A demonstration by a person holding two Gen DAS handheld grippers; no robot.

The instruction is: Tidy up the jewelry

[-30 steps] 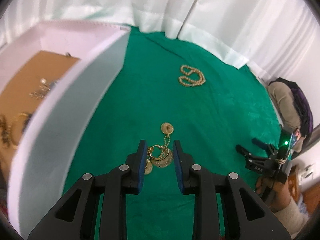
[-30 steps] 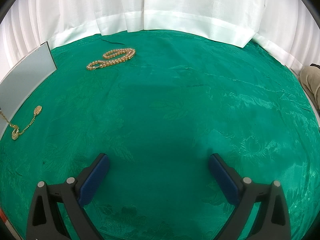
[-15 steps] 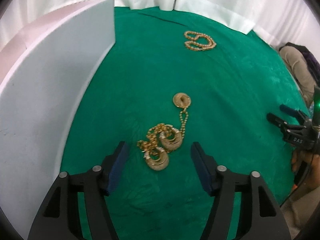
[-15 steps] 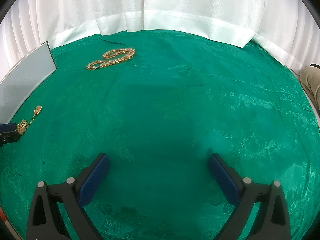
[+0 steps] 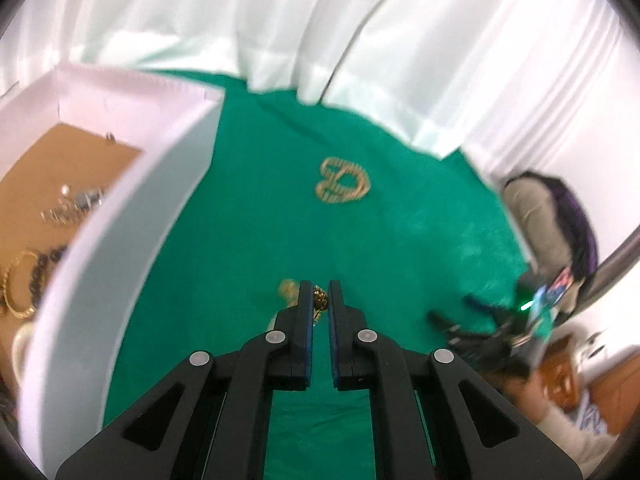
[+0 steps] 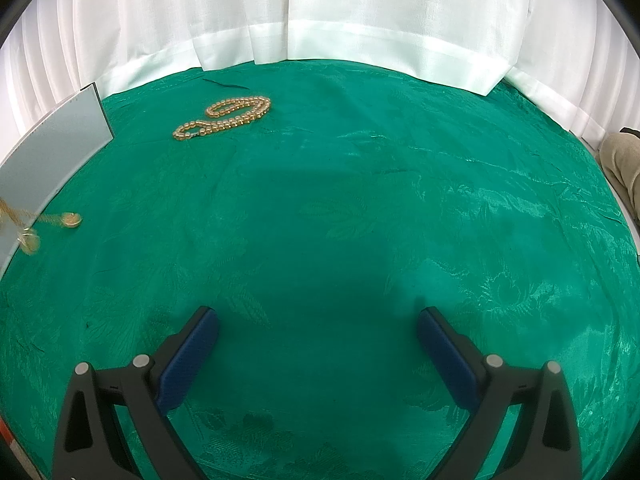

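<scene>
My left gripper (image 5: 320, 300) is shut on a gold chain earring set (image 5: 320, 303), lifted above the green cloth (image 5: 256, 208). Part of the set hangs blurred to the left of the jaws. In the right wrist view the same gold chain set (image 6: 30, 236) dangles at the far left, its disc (image 6: 72, 220) near the cloth. A gold bead necklace (image 5: 343, 186) (image 6: 224, 117) lies coiled farther back. My right gripper (image 6: 318, 332) hovers open over bare cloth with nothing between its fingers; it also shows at the right of the left wrist view (image 5: 454, 310).
A white box (image 5: 120, 216) with a brown floor stands at the left and holds several jewelry pieces (image 5: 24, 280). Its wall (image 6: 52, 140) shows at the left edge. White curtains (image 6: 320, 12) close the back. A seated person (image 5: 552, 216) is at the right.
The left jaws spread wide low over the earring set, then closed on it and rose. The box's inside is in view again. The right gripper has stayed still.
</scene>
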